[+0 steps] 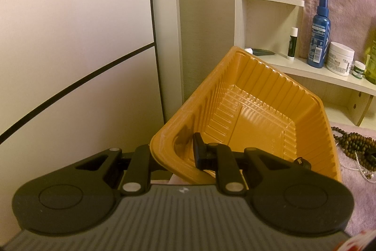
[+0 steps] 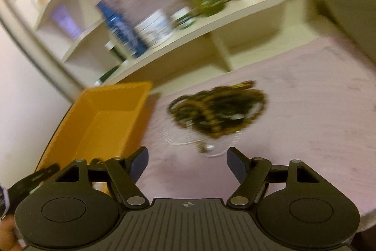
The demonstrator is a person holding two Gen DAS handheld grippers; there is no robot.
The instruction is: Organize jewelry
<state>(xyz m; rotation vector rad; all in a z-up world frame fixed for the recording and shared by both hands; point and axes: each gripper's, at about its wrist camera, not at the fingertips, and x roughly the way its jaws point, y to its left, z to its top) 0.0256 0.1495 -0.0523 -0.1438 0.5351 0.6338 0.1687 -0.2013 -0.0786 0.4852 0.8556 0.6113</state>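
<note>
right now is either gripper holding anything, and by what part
The left gripper is clamped on the orange tray at its near corner wall. The right gripper is open and holds nothing.

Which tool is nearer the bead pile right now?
Right. The right tool is open just short of the beads; the left tool clamps the tray rim, beside them.
</note>
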